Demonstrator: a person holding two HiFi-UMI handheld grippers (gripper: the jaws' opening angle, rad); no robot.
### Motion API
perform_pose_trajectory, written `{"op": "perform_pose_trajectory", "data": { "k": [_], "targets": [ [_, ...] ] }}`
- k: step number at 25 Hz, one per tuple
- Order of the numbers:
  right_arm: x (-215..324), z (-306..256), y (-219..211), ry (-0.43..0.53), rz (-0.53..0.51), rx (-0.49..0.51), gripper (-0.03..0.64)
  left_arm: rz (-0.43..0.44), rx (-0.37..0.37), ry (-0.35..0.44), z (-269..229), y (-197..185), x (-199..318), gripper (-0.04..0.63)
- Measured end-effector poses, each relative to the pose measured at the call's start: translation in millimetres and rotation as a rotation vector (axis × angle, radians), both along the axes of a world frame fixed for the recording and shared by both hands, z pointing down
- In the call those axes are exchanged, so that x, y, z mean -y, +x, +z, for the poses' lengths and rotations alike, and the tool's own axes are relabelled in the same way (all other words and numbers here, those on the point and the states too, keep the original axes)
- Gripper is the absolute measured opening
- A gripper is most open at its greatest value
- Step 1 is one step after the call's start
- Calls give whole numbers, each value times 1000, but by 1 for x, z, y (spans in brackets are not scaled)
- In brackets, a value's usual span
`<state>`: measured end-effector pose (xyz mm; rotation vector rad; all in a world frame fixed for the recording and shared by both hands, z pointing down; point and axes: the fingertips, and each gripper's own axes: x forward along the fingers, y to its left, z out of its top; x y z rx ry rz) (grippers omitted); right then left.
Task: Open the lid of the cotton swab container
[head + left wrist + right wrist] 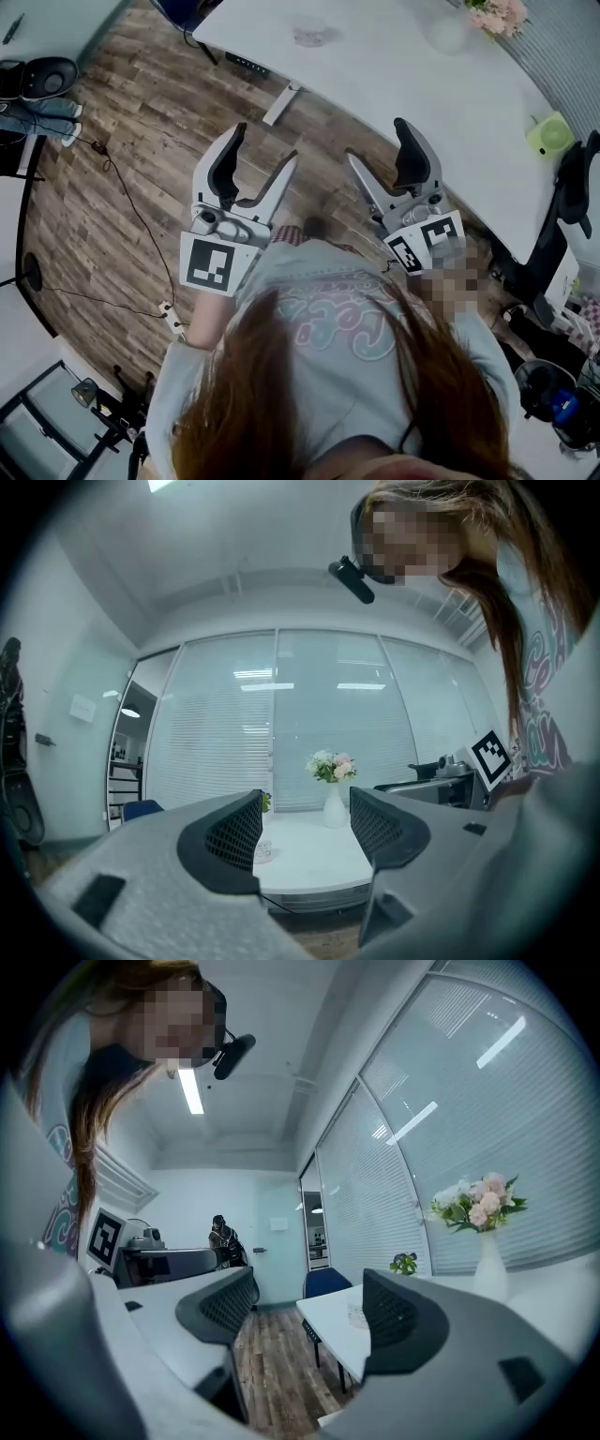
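Note:
A small clear container (pixel 309 36) stands on the far part of the white table (pixel 422 94); it shows small past the left jaw in the left gripper view (pixel 265 850) and in the right gripper view (pixel 356 1314). I cannot make out its lid. My left gripper (pixel 265 148) is held close to the person's chest, over the wooden floor, well short of the table. It is open and empty (pixel 305 813). My right gripper (pixel 378 141) is level with it, also open with nothing between its jaws (pixel 309 1288).
A white vase of pink flowers (pixel 497 14) stands at the table's far end. A green object (pixel 548 134) lies near its right edge. A blue chair (pixel 326 1283) is at the table's left end. Cables (pixel 122 187) run over the floor. Black stands (pixel 562 216) crowd the right.

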<state>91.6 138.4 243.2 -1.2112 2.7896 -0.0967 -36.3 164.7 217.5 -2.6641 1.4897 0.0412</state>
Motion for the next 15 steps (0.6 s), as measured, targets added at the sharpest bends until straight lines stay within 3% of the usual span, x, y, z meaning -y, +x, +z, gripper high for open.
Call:
{"op": "perform_pose_trajectory", "data": {
  "k": [5, 10, 15],
  "targets": [
    [-4, 2, -7, -4, -5, -6, 351, 5, -10, 11, 2, -6, -5, 264],
    [-11, 4, -18, -9, -29, -13, 351, 15, 30, -16, 11, 0, -4, 264],
    [-13, 3, -22, -9, -39, -9, 351, 19, 0, -27, 8, -2, -4, 264]
  ]
}}
